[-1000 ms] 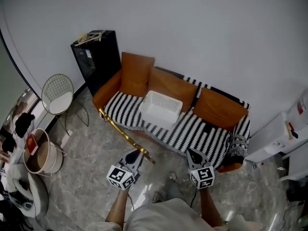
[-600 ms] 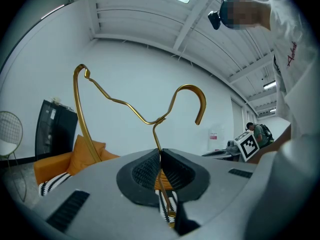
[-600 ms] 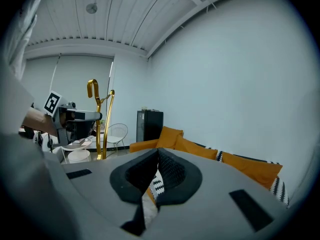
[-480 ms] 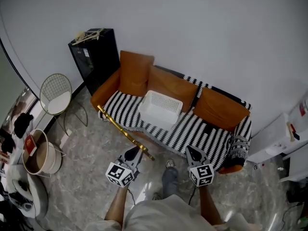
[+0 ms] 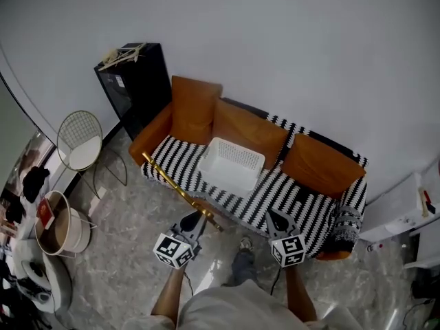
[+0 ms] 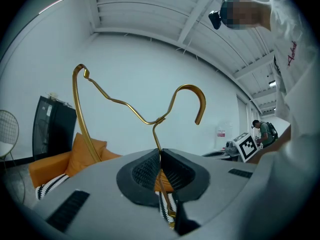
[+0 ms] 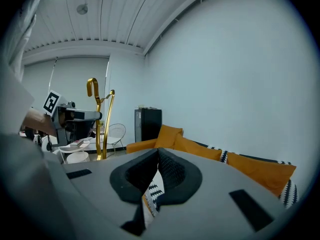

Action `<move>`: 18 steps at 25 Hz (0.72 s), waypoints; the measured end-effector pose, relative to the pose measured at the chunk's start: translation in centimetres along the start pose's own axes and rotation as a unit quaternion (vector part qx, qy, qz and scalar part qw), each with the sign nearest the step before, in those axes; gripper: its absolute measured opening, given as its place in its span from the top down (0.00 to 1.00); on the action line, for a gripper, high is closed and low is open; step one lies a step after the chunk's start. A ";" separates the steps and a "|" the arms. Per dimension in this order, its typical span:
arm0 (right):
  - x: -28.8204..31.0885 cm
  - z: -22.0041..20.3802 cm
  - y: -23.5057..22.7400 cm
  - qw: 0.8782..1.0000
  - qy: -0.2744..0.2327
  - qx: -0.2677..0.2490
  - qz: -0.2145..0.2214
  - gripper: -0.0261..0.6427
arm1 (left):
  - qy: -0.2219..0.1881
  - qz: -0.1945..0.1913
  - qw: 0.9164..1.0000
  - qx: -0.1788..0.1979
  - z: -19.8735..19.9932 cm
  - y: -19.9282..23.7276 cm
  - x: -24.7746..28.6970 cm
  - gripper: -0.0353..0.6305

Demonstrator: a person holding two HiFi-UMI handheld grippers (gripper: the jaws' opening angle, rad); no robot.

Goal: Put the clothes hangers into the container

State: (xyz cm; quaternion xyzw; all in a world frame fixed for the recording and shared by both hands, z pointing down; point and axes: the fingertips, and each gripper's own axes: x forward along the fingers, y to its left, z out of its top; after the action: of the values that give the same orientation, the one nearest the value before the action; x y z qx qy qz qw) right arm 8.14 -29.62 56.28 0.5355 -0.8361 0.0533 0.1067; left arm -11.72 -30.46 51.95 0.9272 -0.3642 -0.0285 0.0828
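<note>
A gold metal clothes hanger (image 5: pixel 180 192) sticks out from my left gripper (image 5: pixel 197 218), which is shut on its thin wire. In the left gripper view the hanger (image 6: pixel 140 114) rises above the pads, hook to the right, the wire pinched at my left gripper (image 6: pixel 160 156). The white slatted container (image 5: pixel 232 162) sits on the sofa seat, well ahead of both grippers. My right gripper (image 5: pixel 274 218) hovers over the floor in front of the sofa. Its jaws meet with nothing between them in the right gripper view (image 7: pixel 156 156), which also shows the hanger (image 7: pixel 102 119) at the left.
The sofa (image 5: pixel 302 198) has orange cushions and a black-and-white striped cover. A black cabinet (image 5: pixel 134 81) stands at its left, with a wire chair (image 5: pixel 80 139) and a round bin (image 5: pixel 62 225) further left. White furniture (image 5: pixel 405 205) stands at the right. The person's shoe (image 5: pixel 244 245) is on the marble floor.
The head view has shifted slightly, so the sofa sits a little lower in the picture. The hanger stays in the left gripper. The person's foot has moved on the floor.
</note>
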 end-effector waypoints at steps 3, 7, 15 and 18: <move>2.1 0.7 -1.8 1.000 0.002 0.003 0.007 0.92 | 0.006 0.005 1.000 -0.002 0.5 1.2 2.3 0.89; 5.0 2.2 -5.1 1.000 -0.002 0.004 0.016 0.92 | 0.004 0.012 1.000 0.000 1.8 2.8 6.4 0.89; 10.0 3.9 -11.9 1.000 -0.004 0.005 0.019 0.92 | 0.006 0.014 1.000 0.003 3.1 5.5 14.2 0.89; 11.8 4.3 -14.2 1.000 -0.004 0.006 0.021 0.92 | 0.008 0.012 1.000 0.005 3.4 6.3 17.0 0.89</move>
State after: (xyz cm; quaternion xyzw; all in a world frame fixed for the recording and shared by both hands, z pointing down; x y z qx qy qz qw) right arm 15.70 -46.83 54.53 0.5185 -0.8473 0.0582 0.0994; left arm -3.83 -46.98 49.86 0.9232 -0.3751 -0.0181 0.0817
